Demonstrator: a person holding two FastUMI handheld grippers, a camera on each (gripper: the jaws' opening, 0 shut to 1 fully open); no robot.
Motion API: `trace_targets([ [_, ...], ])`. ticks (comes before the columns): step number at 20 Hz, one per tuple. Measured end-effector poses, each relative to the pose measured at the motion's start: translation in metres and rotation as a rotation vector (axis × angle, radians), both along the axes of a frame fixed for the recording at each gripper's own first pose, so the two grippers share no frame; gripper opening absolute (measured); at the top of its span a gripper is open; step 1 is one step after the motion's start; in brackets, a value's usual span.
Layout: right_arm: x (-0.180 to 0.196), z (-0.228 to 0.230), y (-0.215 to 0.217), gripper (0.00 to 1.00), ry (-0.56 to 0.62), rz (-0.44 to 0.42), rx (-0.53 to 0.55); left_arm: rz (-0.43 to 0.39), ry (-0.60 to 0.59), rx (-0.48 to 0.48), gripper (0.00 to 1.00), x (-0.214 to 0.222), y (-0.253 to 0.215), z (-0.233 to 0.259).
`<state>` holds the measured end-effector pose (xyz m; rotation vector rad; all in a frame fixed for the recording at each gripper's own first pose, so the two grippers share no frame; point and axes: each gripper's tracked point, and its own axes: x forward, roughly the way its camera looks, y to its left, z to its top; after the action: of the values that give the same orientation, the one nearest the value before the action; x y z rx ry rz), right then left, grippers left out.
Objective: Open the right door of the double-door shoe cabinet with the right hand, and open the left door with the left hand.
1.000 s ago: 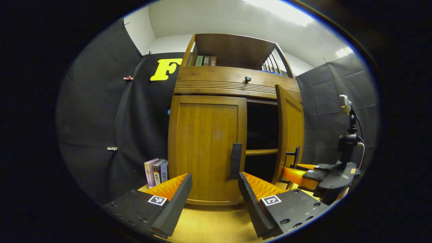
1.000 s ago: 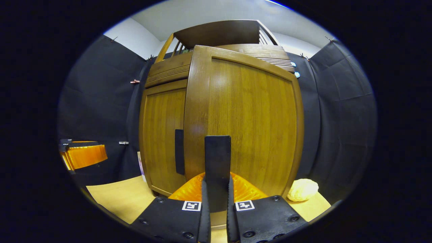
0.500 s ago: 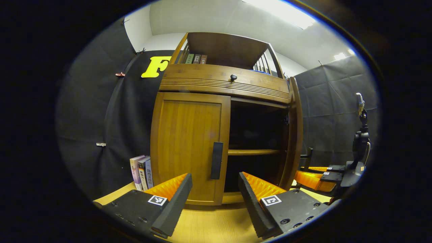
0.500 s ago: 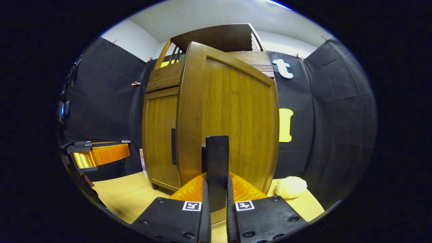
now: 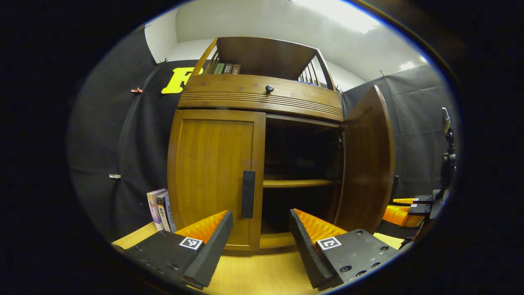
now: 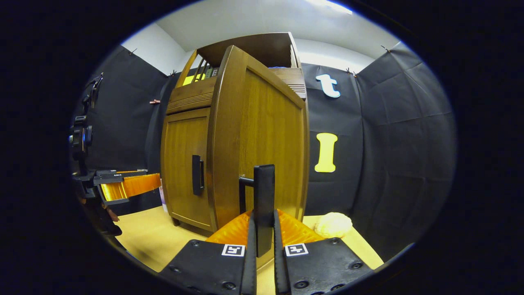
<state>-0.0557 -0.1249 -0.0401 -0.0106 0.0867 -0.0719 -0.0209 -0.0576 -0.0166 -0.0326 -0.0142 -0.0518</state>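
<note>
1. Right gripper view: the right gripper (image 6: 262, 241) is clenched on the right door's handle (image 6: 264, 205); the right door (image 6: 262, 139) is swung wide open.
2. Left gripper view: the left gripper (image 5: 260, 235) is spread, empty, before the closed left door (image 5: 215, 176) and its handle (image 5: 248, 194).

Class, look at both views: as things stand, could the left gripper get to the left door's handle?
Probably yes. The left gripper is open, and the left door's handle stands just ahead between its fingers with nothing between; the right door swings clear.
</note>
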Motion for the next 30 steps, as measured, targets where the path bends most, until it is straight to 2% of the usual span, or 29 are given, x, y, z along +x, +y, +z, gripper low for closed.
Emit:
trace_targets([
  [3,-0.007,0.000,-0.024,0.20,-0.004,-0.047,-0.009,-0.013,0.008,0.001,0.86,0.005,-0.008,-0.002],
  [4,-0.008,0.000,-0.031,0.20,-0.008,-0.063,-0.009,-0.016,0.010,0.003,0.82,0.006,-0.011,-0.003],
  [6,-0.014,0.003,-0.044,0.20,-0.010,-0.086,-0.002,-0.022,0.016,0.014,0.86,0.008,-0.014,-0.004],
  [9,-0.021,0.007,-0.063,0.17,-0.010,-0.106,0.014,-0.016,0.015,0.015,0.86,0.012,-0.013,-0.005],
  [10,-0.023,0.008,-0.068,0.15,-0.017,-0.107,0.020,-0.013,0.017,0.011,0.82,0.012,-0.013,-0.005],
  [13,-0.032,0.014,-0.073,0.15,-0.029,-0.100,0.024,-0.006,0.022,0.006,0.82,0.017,-0.011,-0.007],
  [14,-0.035,0.015,-0.074,0.15,-0.029,-0.102,0.015,-0.003,0.022,0.006,0.86,0.018,-0.011,-0.006],
  [15,-0.038,0.016,-0.076,0.15,-0.027,-0.108,0.005,-0.003,0.020,0.004,0.86,0.019,-0.011,-0.007],
  [16,-0.041,0.017,-0.080,0.05,-0.028,-0.116,-0.007,-0.004,0.020,0.001,0.86,0.019,-0.012,-0.007],
  [17,-0.044,0.018,-0.083,0.15,-0.029,-0.130,-0.022,-0.005,0.021,0.001,0.86,0.019,-0.011,-0.007],
  [21,-0.069,0.031,-0.110,0.13,-0.069,-0.210,-0.029,0.011,0.032,-0.002,0.86,0.024,-0.004,-0.011],
  [22,-0.075,0.033,-0.109,0.05,-0.075,-0.202,-0.004,0.013,0.034,-0.007,0.86,0.025,-0.002,-0.011],
  [24,-0.087,0.037,-0.097,0.14,-0.084,-0.174,0.052,0.016,0.037,-0.013,0.86,0.028,-0.001,-0.012],
  [25,-0.089,0.038,-0.092,0.15,-0.089,-0.157,0.063,0.020,0.036,-0.015,0.86,0.030,0.001,-0.013],
  [26,-0.091,0.040,-0.083,0.06,-0.099,-0.125,0.060,0.025,0.033,-0.015,0.82,0.033,0.003,-0.013],
  [27,-0.092,0.043,-0.072,0.15,-0.110,-0.083,0.049,0.028,0.027,-0.012,0.86,0.036,0.005,-0.013],
  [28,-0.093,0.046,-0.061,0.06,-0.118,-0.034,0.039,0.036,0.019,-0.005,0.86,0.042,0.008,-0.012],
  [30,-0.094,0.049,-0.034,0.06,-0.129,0.063,0.051,0.048,-0.001,0.011,0.86,0.054,0.015,-0.012],
])
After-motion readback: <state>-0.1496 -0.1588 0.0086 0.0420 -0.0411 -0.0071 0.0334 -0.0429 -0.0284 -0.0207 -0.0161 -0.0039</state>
